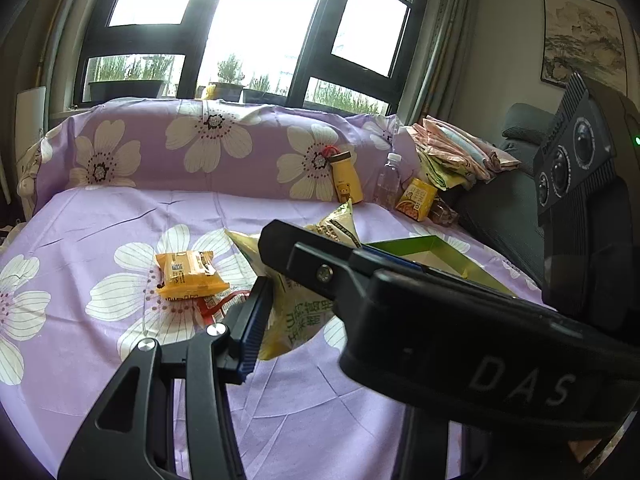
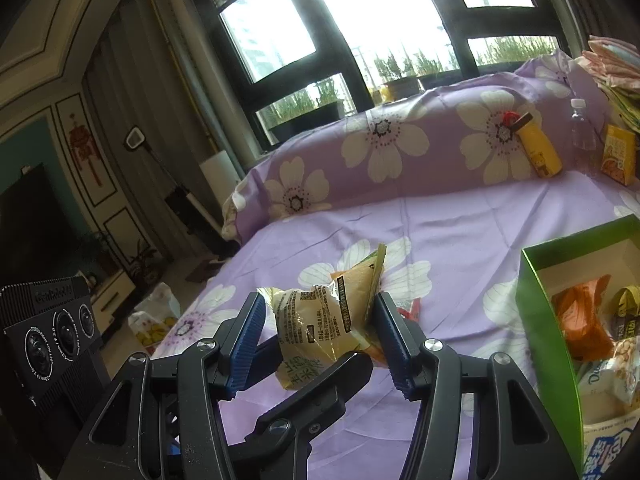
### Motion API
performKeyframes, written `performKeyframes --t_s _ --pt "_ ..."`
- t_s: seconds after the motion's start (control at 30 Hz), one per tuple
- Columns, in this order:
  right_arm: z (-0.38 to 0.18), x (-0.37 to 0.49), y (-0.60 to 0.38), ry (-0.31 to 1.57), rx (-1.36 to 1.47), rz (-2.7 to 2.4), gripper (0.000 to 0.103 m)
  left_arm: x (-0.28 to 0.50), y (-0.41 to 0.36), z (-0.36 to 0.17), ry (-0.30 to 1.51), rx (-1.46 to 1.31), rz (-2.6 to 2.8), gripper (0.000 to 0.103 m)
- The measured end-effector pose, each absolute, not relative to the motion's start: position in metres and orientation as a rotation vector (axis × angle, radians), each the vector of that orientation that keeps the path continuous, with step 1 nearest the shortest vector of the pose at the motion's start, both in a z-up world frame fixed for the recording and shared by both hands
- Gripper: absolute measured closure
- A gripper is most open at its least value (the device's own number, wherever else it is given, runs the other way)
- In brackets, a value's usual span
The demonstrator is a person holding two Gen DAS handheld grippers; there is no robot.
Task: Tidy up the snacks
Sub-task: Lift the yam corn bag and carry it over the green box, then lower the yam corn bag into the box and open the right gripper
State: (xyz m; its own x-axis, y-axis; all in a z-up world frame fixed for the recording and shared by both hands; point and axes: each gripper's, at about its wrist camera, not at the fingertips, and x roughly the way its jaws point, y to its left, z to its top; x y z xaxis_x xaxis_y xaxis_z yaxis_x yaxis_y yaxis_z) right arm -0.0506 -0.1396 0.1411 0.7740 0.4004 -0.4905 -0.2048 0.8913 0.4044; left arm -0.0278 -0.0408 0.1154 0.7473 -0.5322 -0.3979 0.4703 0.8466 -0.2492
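Note:
A yellow-green snack bag (image 1: 298,312) (image 2: 320,320) hangs above the purple flowered bedsheet. My left gripper (image 1: 276,304) is shut on its lower part; in the right wrist view a left finger (image 2: 316,384) reaches in from below. My right gripper (image 2: 320,332) stands open around the bag, one blue pad on each side; its body (image 1: 440,320) crosses the left wrist view. An orange snack pack (image 1: 190,276) lies on the sheet to the left, with a red wrapper (image 1: 218,304) beside it. A green box (image 2: 540,320) at the right holds several snack packs.
Against the flowered pillow roll (image 1: 200,148) lean a yellow bear bottle (image 1: 347,178), a clear water bottle (image 1: 388,180) and a yellow carton (image 1: 416,198). Folded cloths (image 1: 452,152) are stacked at the far right. Windows stand behind; the floor drops off left of the bed (image 2: 160,300).

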Motion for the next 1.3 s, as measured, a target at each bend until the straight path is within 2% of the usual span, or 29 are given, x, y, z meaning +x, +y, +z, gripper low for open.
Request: performKeyframes --t_s 0.27,0.5,1.03,1.3 --pt "0.165 -0.063 -0.167 0.553 0.358 0.298 0.044 -0.032 -0.075 0.14 0.408 -0.098 -0.577 0.059" --pt "0.189 -0.08 -0.204 0.461 0.364 0.25 0.043 -0.013 -0.105 0.144 0.519 -0.295 -0.744 0.058" --pt "0.176 -0.088 -0.306 0.596 0.524 0.019 0.043 -0.018 -0.215 0.148 0.596 -0.143 -0.857 0.058" --pt "0.154 -0.089 -0.346 0.704 0.637 -0.105 0.043 -0.016 -0.251 0.131 0.675 -0.091 -0.888 0.06"
